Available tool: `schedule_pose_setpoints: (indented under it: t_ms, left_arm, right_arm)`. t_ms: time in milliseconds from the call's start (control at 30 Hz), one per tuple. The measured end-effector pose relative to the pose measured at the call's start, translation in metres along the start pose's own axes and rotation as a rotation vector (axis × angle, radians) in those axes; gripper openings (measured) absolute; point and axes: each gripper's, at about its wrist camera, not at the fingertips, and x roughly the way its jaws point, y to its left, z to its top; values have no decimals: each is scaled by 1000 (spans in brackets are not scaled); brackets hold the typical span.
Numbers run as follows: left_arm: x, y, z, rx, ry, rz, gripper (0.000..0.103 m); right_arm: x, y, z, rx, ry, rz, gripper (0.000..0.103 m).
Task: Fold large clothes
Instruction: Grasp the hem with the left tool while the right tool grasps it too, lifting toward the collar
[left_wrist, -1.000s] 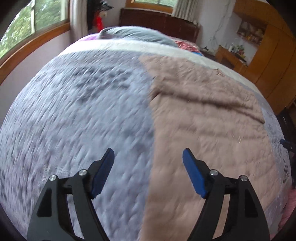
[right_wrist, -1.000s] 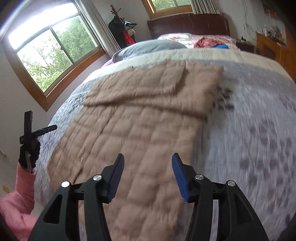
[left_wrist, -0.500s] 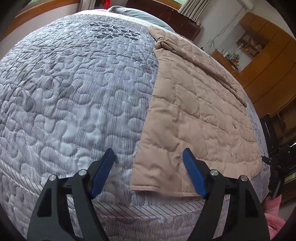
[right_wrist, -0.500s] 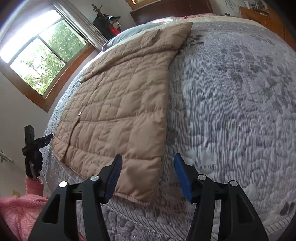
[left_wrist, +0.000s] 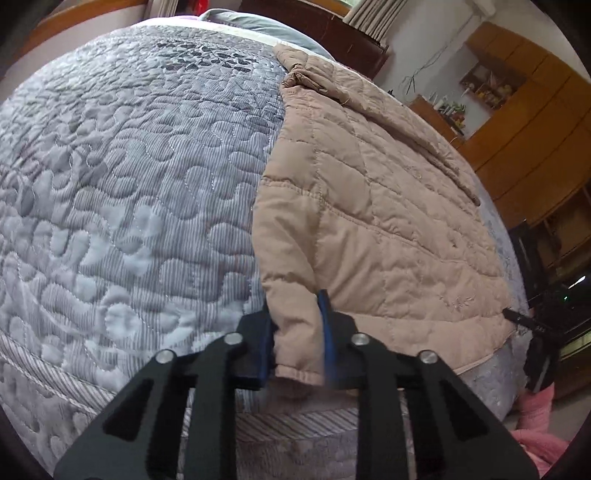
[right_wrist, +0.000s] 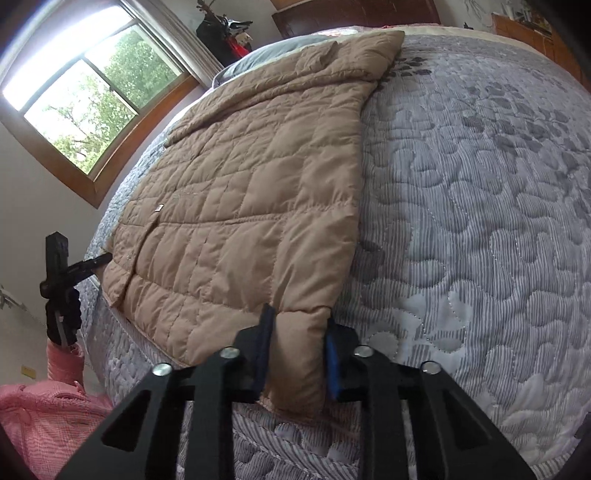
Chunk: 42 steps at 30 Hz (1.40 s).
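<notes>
Two grippers are each clamped on a near corner of the tan quilted jacket (left_wrist: 373, 229), which lies spread flat on the grey patterned bedspread (left_wrist: 122, 206), its hem along the near edge of the bed.

Left wrist view, left to right: bare bedspread fills the left half. At lower centre the left gripper (left_wrist: 297, 332) has just been closing; its blue-padded jaws now pinch the jacket's near left hem corner, fabric bunched between them. The jacket runs away up and to the right toward a grey pillow (left_wrist: 258, 22) and a dark headboard (left_wrist: 314, 22). At the far right edge the other gripper's black tip (left_wrist: 517, 317) touches the opposite hem corner, beside a pink sleeve (left_wrist: 535, 410). Wooden cabinets (left_wrist: 528, 122) stand behind.

Right wrist view, left to right: a pink-sleeved arm (right_wrist: 44, 417) sits at lower left, above it a gloved hand (right_wrist: 62, 314) holding the left gripper, whose tip meets the jacket's far hem corner. A wood-framed window (right_wrist: 92, 96) shows green trees. The jacket (right_wrist: 251, 206) covers the centre-left of the bed. At lower centre the right gripper (right_wrist: 295, 350) has just been closing as well; its jaws grip the near right hem corner, cloth pressed between the pads. Bare bedspread (right_wrist: 480, 221) fills the right.
</notes>
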Motion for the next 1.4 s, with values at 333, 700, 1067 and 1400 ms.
schedule_pose_setpoints:
  t_ms: [333, 700, 1067, 1400]
  left_arm:
    - [-51, -19, -29, 67, -62, -9, 10]
    - [-25, -2, -60, 76, -15, 32, 11]
    - [-41, -20, -64, 123, -51, 54, 10]
    - [-82, -43, -16, 145, -186, -100, 10]
  right_arm:
    - [-42, 22, -24, -120, -55, 2, 10]
    - [-16, 0, -50, -54, -31, 10, 11]
    - [-31, -1, -57, -20, -109, 38, 10]
    - [-77, 26, -20, -66, -228, 81, 10]
